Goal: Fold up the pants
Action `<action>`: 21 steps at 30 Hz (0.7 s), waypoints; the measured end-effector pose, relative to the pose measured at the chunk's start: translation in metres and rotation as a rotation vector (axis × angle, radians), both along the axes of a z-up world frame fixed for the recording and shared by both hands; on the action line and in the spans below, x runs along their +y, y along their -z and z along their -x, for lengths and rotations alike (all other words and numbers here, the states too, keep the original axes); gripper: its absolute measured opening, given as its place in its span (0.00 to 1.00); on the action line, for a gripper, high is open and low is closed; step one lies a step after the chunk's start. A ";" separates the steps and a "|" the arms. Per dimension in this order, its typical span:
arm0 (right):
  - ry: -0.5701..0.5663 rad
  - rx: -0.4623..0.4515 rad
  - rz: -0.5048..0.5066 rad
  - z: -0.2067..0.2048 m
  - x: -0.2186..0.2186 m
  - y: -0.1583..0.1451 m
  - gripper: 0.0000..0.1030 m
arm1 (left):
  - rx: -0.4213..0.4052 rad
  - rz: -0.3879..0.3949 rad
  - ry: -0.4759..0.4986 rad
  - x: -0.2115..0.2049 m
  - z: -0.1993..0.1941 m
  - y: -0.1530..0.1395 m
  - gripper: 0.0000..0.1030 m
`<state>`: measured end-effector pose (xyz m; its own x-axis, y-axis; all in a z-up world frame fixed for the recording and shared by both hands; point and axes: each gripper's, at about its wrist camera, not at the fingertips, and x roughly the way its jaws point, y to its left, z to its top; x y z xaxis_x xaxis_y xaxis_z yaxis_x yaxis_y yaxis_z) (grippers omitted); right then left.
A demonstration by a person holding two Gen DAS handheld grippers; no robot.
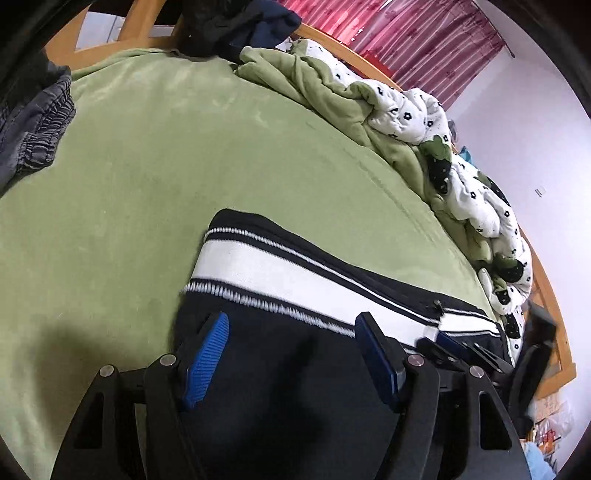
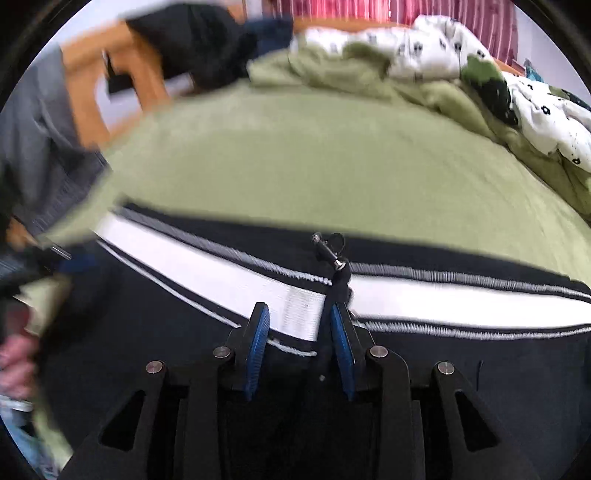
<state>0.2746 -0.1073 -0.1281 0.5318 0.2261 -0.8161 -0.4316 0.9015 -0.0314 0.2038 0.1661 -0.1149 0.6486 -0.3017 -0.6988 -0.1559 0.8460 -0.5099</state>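
Observation:
Black pants (image 1: 280, 369) with a broad white side stripe (image 1: 280, 266) lie flat on the green bed sheet (image 1: 184, 155). My left gripper (image 1: 291, 350) hovers over the dark cloth near the folded end, open, with nothing pinched between its blue pads. My right gripper (image 2: 299, 343) stands over the white stripe (image 2: 221, 280) just below a metal zipper pull (image 2: 332, 254). Its pads sit a short way apart, and the stripe shows in the gap without being pressed. That right gripper (image 1: 454, 343) also shows at the stripe's right end in the left wrist view.
A grey elastic-waist garment (image 1: 33, 122) lies at the sheet's left edge. A dark clothes pile (image 1: 236, 26) sits by the wooden bed frame (image 1: 136, 33). A bunched green and white floral quilt (image 1: 424, 122) runs along the right side. A hand (image 2: 14, 362) shows at the lower left.

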 end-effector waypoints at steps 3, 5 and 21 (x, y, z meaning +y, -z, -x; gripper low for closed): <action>-0.005 0.063 -0.027 0.003 -0.006 -0.006 0.39 | -0.005 0.003 0.023 -0.003 0.021 -0.011 0.67; 0.038 0.075 -0.073 0.012 -0.020 -0.017 0.39 | -0.012 0.014 0.022 -0.003 0.044 -0.014 0.67; 0.223 0.041 -0.246 0.099 -0.065 -0.098 0.46 | 0.033 0.062 -0.039 0.003 0.141 -0.028 0.67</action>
